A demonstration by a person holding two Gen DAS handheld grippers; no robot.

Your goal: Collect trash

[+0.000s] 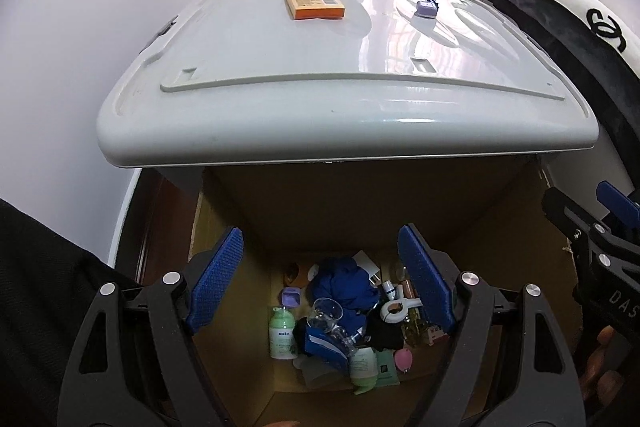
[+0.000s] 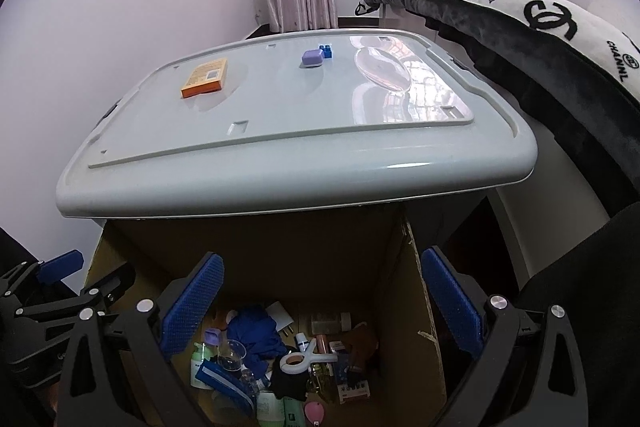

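Both claws hang over an open brown cardboard box [image 2: 424, 307] that stands on the floor against a grey plastic storage bin whose flat lid [image 1: 304, 95] serves as the surface above it. The left claw [image 1: 320, 275] and the right claw [image 2: 320, 303] are both spread wide with nothing between their blue pads. The box already holds a jumble of trash: a crumpled blue cloth [image 1: 344, 287], a green and white bottle [image 1: 283, 333], a clear plastic cup [image 1: 327, 313], a white ring-shaped clip [image 2: 300, 361] and a pink oval piece [image 2: 314, 413]. Still on the lid are a flat orange carton [image 2: 205, 77] toward its far left corner, and a small purple case [image 2: 312, 59] just beside a little blue block [image 2: 327, 50] near the far edge. These three look like the remaining pieces to collect. Reaching them means lifting over the near rim of the lid; a low approach could knock the rim, and the glossy surface may let the thin carton slide away from closing pads.
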